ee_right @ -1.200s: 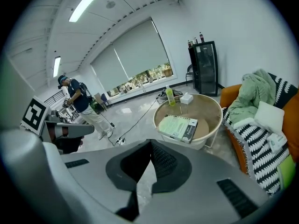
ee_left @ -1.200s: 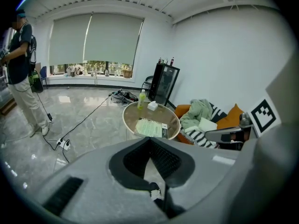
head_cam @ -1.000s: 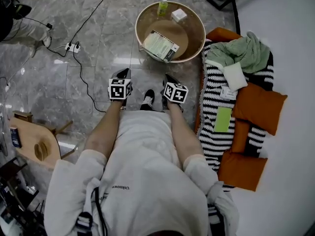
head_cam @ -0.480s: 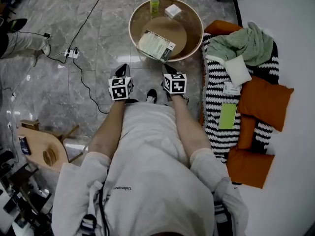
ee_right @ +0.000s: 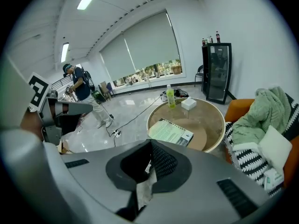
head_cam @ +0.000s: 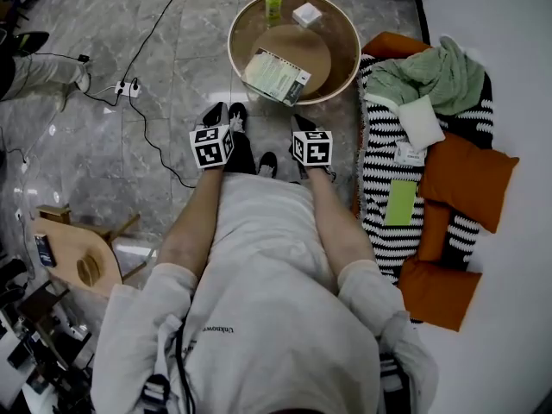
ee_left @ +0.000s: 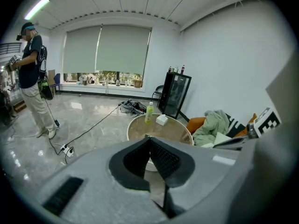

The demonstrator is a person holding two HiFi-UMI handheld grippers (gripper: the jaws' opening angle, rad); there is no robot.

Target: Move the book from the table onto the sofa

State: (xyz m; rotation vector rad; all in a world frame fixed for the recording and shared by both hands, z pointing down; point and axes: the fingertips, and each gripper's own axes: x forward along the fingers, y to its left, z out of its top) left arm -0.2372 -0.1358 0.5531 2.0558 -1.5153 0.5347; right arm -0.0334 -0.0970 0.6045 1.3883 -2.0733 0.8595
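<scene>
Both jaw pairs are pressed together with nothing in them: left gripper and right gripper are held side by side short of the table, pointing toward it. The book lies on the near side of the round table, cover up, close against the raised rim; whether a corner rides on the rim I cannot tell. It looks like a thin softcover: probably light, somewhat floppy, with a smooth cover that may slide and pages that may fan open. Best hold is likely a bound edge, pinching cover and pages together, perhaps with the second gripper steadying the far edge; the jaws must open first. The raised rim may hinder getting a jaw underneath. A green bottle and a small white box stand at the far side, well apart from the book. The sofa at right is crowded: green blanket, white cushion, orange cushions, a green card. Free striped patches between them look usable.
</scene>
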